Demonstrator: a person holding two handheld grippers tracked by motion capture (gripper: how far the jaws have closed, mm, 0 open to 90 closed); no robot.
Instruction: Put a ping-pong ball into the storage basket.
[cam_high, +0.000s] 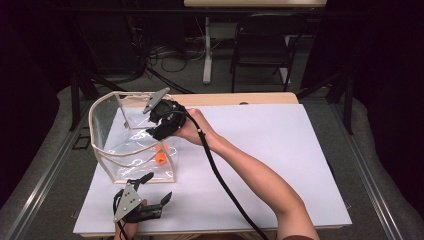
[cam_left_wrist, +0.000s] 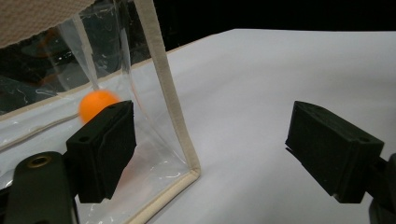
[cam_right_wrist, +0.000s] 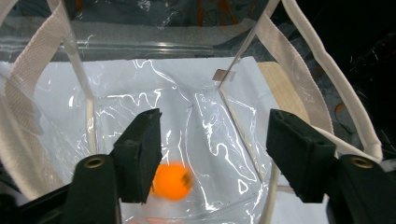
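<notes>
Orange ball (cam_high: 160, 158) lies inside the clear bag (cam_high: 107, 127), left of centre in the high view; no writing is legible. Right gripper (cam_high: 159, 126) hovers over the bag's mouth, jaws wide apart and empty. Left gripper (cam_high: 156, 189), lower left on the counter (cam_high: 280, 150), is likewise open and empty.

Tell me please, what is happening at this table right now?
A person works with two handheld grippers at a clear bag standing on the white table. The right gripper is over the bag's open top, jaws apart and empty, and an orange ball lies blurred below it at the bottom of the bag. The left gripper is open too, at the bag's near corner, gripping nothing.
</notes>
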